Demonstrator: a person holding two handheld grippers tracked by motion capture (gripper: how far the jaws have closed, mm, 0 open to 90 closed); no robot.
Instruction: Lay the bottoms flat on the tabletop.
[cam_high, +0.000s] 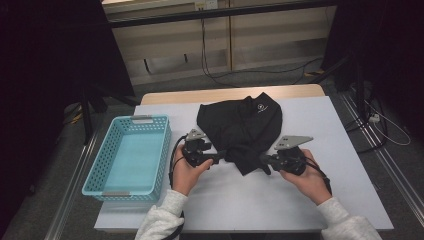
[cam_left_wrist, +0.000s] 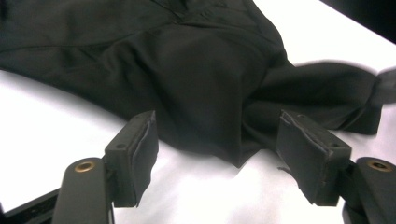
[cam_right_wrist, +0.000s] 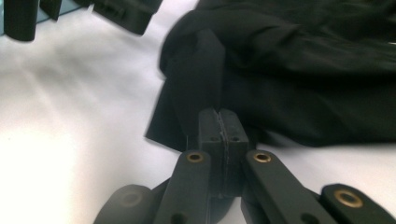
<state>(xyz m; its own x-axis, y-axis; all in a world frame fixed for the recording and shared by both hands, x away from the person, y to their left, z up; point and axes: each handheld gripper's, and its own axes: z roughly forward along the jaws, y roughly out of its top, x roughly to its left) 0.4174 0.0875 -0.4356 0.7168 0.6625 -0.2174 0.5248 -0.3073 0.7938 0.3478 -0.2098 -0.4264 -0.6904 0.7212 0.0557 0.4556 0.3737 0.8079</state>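
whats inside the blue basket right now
Nothing shows inside the blue basket: its pale floor looks bare. The strip of floor behind its near wall is hidden from the high view. The black garment lies beside it.

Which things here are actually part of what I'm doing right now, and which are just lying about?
In the job:
- black garment, bunched on the white table
- right gripper, shut on a fold of the garment
- left gripper, open, jaws either side of the garment's edge

Lying about:
- blue basket, off to the left
- cables on the floor beyond the table

A small white logo on the black garment (cam_high: 240, 125) is unreadable.
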